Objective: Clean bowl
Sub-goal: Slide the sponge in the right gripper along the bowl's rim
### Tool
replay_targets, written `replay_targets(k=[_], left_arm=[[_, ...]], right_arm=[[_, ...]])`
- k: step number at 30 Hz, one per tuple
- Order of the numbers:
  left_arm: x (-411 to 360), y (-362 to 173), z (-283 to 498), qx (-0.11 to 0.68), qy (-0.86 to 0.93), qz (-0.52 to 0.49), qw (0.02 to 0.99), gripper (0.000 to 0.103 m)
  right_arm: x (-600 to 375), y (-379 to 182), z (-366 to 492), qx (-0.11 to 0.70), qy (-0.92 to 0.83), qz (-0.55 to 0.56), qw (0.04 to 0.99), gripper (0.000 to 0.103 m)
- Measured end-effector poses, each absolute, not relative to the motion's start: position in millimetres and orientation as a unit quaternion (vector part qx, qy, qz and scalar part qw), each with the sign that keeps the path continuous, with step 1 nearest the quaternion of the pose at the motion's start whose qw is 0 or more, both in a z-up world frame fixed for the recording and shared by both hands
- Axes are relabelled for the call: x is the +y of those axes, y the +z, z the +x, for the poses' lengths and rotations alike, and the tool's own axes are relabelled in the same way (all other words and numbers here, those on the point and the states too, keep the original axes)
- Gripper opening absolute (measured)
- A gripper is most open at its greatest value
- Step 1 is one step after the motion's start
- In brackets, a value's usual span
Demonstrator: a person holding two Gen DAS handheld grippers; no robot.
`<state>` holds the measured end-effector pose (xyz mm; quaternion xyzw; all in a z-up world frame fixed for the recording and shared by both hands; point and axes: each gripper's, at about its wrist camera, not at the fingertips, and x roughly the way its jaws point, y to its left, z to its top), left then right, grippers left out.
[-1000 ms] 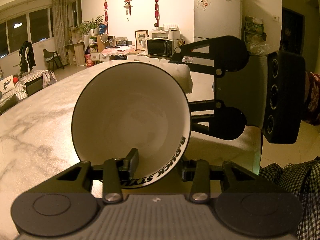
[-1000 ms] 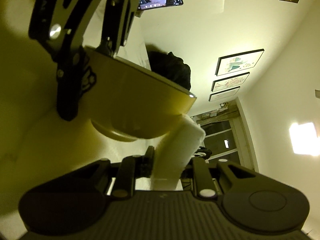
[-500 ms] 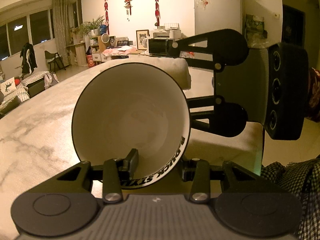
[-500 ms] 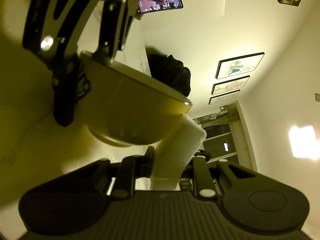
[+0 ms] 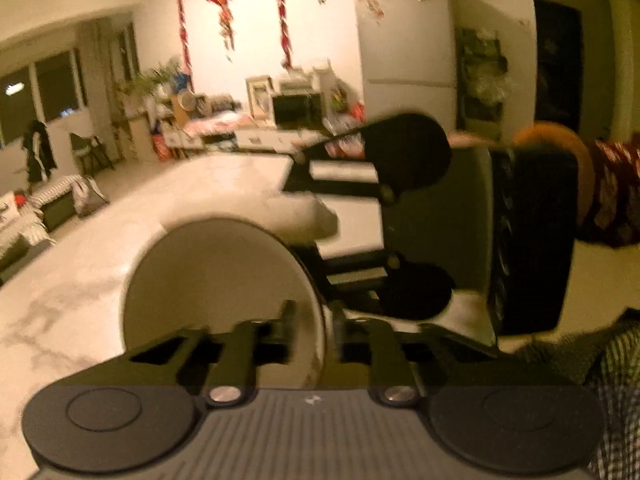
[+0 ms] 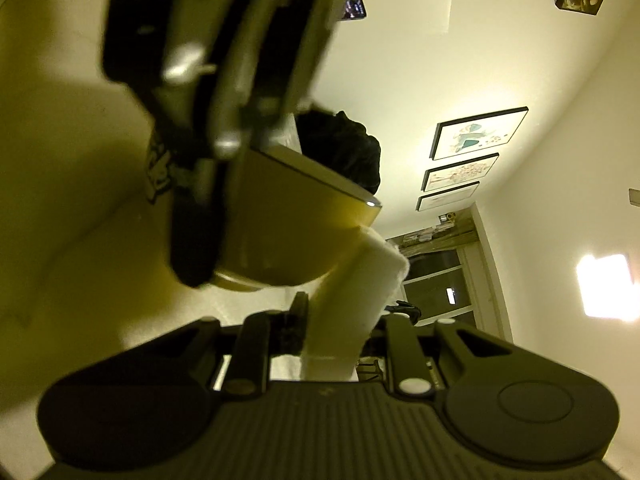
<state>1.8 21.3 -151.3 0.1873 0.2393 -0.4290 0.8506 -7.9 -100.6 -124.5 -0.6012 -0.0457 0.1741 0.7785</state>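
Note:
A white bowl (image 5: 216, 280) with a dark rim and black lettering is held on its side above the marble table (image 5: 72, 280). My left gripper (image 5: 314, 316) has the bowl's rim between its jaws, which are closing on it; the picture is blurred. My right gripper (image 6: 340, 312) is shut on a white sponge (image 6: 352, 292). The sponge's far end touches the outside of the bowl (image 6: 288, 224) just under the rim. In the left wrist view the sponge (image 5: 316, 212) shows behind the bowl's upper right edge.
A hand (image 5: 552, 140) holds the right gripper's body at the right, and a checked sleeve (image 5: 616, 360) fills the lower right corner. Behind the table stand a fridge (image 5: 408, 40) and a cluttered sideboard. A phone (image 6: 354, 0) is mounted overhead.
The bowl has turned in the left gripper, so its opening looks narrower and sits lower. The left jaws have narrowed on the rim. The right gripper and sponge have kept still.

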Motion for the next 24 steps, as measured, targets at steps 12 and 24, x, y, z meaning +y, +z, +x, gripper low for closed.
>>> replay_targets(k=[12,24], left_arm=[[45,-176,-5,0.251,-0.409,0.163,0.862,0.034],[49,-175,5,0.256,-0.390,0.159,0.870,0.039]], right_arm=[[-100,-126,-16,-0.058,0.172,-0.605,0.775,0.021],[-98,-131,-16,-0.052,0.177,-0.613,0.768,0.022]])
